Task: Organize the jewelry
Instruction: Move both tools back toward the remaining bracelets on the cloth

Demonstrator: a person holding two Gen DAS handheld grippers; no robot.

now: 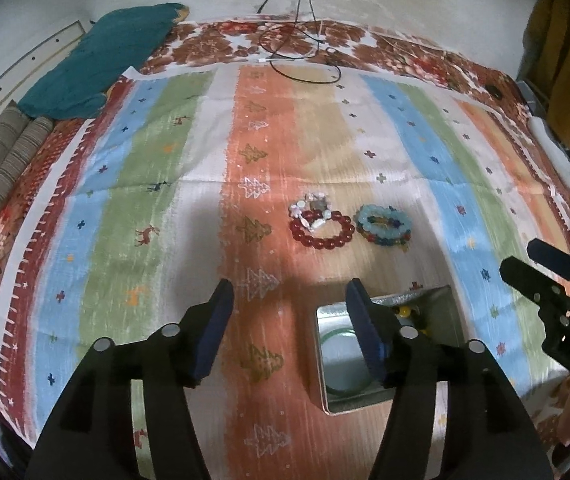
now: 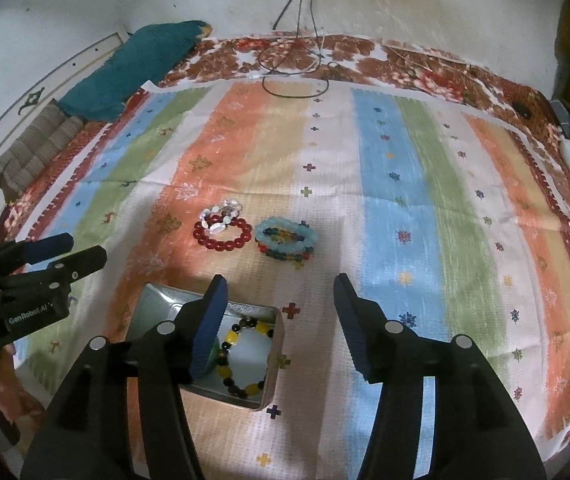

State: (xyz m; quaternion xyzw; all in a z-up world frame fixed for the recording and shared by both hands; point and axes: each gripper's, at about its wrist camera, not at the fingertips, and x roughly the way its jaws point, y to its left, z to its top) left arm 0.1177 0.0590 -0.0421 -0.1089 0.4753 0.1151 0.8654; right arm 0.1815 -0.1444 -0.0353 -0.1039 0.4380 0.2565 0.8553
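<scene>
Nearest the lens, the right gripper (image 2: pixel 279 312) has its blue-padded fingers (image 2: pixel 213 320) spread wide apart with nothing between them, poised above the near edge of the bed. Its left finger overlaps the open metal tin (image 2: pixel 273 360), where a yellow-and-black beaded bracelet (image 2: pixel 245 356) already lies on the pale floor. From the other wrist view, the left gripper (image 1: pixel 289 328) is likewise spread and empty, its right finger crossing the same tin (image 1: pixel 453 320).

Further out on the striped bedspread (image 2: pixel 385 160), two small heaps remain outside the tin: a red beaded bracelet (image 2: pixel 223 236) with a pale shell bracelet (image 2: pixel 221 216) resting against its far side, and just beside them a light-blue bracelet (image 2: pixel 287 234) stacked on a multicoloured one (image 2: pixel 285 254).

These look like light loops of hard, glossy beads, probably on elastic, so they should flex and slide rather than hold shape. Pinching across one side of the ring, pads squarely on a bead or two, seems safest; the stacked pairs may lift together or snag.
</scene>
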